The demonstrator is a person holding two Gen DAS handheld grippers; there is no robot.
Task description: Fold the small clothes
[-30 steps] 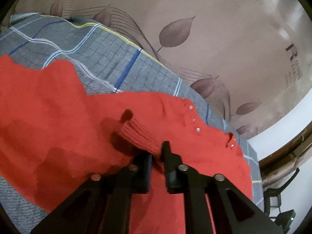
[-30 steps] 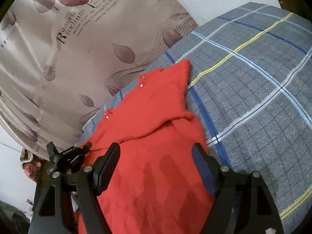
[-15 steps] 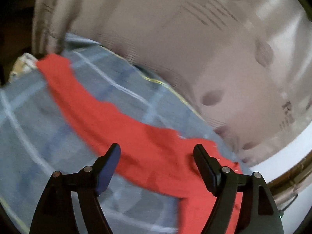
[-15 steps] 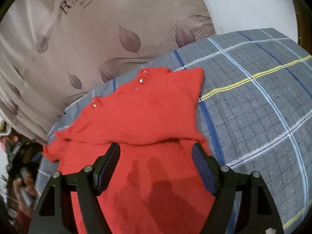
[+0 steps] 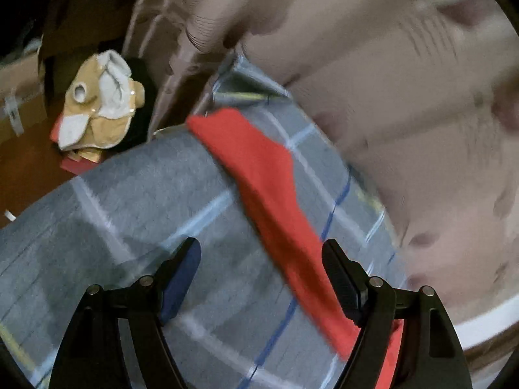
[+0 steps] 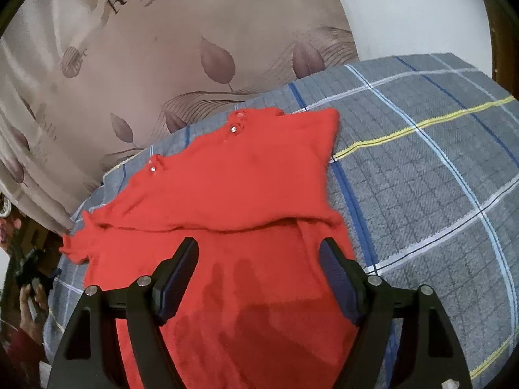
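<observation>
A small red knit sweater (image 6: 240, 188) with shiny studs near the neck lies on a grey plaid bed cover (image 6: 438, 168). Its top part is folded down over the body. My right gripper (image 6: 258, 278) is open and empty, hovering over the sweater's lower part. In the blurred left wrist view, one red sleeve (image 5: 269, 194) stretches out over the grey cover (image 5: 136, 214) toward the bed's far corner. My left gripper (image 5: 261, 278) is open and empty above the cover, with the sleeve passing by its right finger.
A beige curtain with leaf print (image 6: 181, 52) hangs behind the bed. A tan and white stuffed toy (image 5: 100, 100) lies on the floor beyond the bed's corner, beside a cardboard box (image 5: 19, 97). A white wall (image 6: 415, 9) is at the back right.
My left gripper has let go of the sleeve cuff, opened and swung left toward the bed's corner. The sleeve now lies stretched out. My right gripper stays open and has shifted slightly over the sweater.
</observation>
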